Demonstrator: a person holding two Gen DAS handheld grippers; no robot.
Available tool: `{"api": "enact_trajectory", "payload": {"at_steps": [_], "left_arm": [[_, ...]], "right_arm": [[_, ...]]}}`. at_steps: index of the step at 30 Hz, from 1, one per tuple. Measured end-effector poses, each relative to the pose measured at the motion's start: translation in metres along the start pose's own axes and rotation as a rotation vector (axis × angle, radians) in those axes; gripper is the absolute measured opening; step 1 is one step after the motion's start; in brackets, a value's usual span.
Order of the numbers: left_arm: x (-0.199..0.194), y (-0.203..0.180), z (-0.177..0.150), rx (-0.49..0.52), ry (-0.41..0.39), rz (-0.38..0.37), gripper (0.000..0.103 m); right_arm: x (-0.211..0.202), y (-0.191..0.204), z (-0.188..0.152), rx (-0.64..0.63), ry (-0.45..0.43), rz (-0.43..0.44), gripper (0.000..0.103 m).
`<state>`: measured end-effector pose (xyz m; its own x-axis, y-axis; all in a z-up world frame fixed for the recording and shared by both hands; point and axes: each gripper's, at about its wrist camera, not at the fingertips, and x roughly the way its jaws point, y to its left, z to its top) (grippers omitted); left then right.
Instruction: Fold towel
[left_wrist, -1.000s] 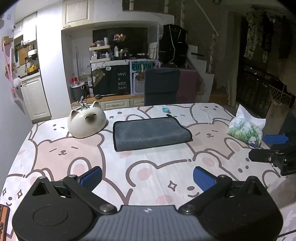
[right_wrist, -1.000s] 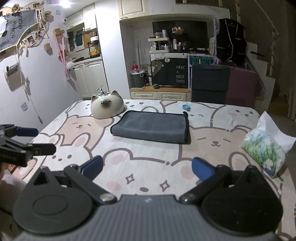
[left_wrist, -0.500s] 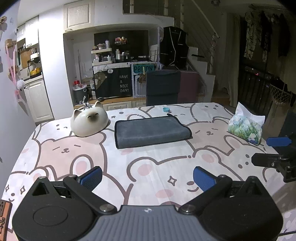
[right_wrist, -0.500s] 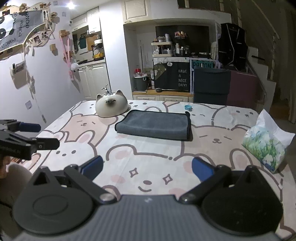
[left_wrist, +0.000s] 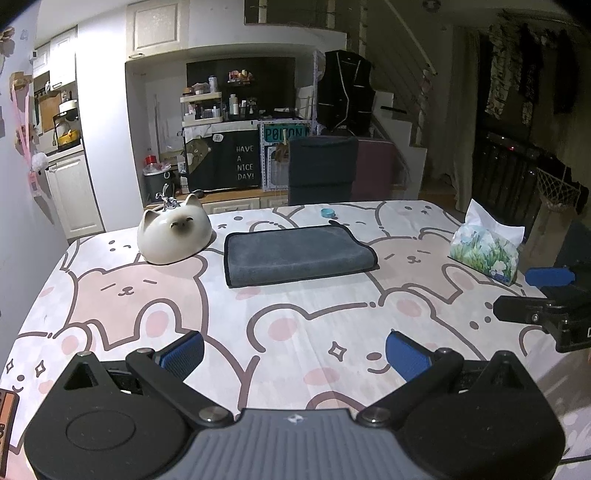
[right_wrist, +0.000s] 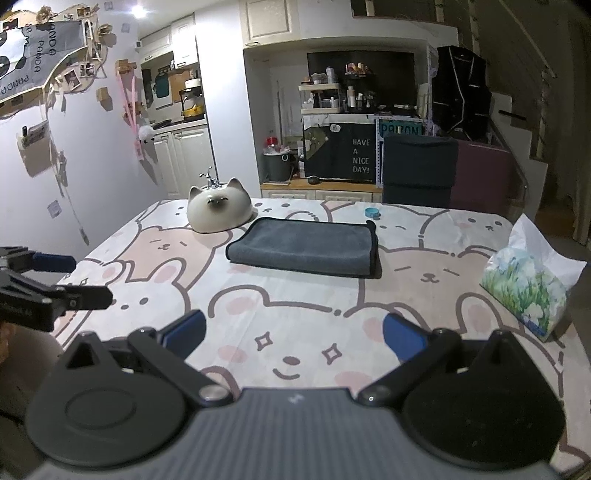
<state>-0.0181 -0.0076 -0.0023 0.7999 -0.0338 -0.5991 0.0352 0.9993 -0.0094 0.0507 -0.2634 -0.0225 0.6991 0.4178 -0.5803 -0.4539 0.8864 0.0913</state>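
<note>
A grey towel (left_wrist: 297, 254) lies folded into a flat rectangle on the far middle of the bear-print table; it also shows in the right wrist view (right_wrist: 306, 245). My left gripper (left_wrist: 293, 354) is open and empty, held over the near edge of the table, well short of the towel. My right gripper (right_wrist: 293, 334) is open and empty too, also near the front edge. Each gripper shows at the side of the other's view: the right gripper (left_wrist: 535, 295) and the left gripper (right_wrist: 59, 278).
A white cat-shaped ceramic bowl (left_wrist: 173, 238) stands left of the towel. A tissue pack (left_wrist: 485, 251) sits at the right side. A small blue ring (left_wrist: 327, 212) lies behind the towel. A dark chair (left_wrist: 321, 168) stands at the table's far edge.
Both grippers have drawn back and risen slightly from the table; the towel looks a little farther and has not moved. Both stay open.
</note>
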Motion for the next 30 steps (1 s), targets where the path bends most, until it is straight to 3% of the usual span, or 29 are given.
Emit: {"api": "enact_trajectory", "payload": {"at_steps": [30], "left_arm": [[0.0005, 0.0009, -0.0014, -0.003, -0.001, -0.001, 0.103]], "right_arm": [[0.0014, 0.0003, -0.0021, 0.0, 0.003, 0.01, 0.103]]}}
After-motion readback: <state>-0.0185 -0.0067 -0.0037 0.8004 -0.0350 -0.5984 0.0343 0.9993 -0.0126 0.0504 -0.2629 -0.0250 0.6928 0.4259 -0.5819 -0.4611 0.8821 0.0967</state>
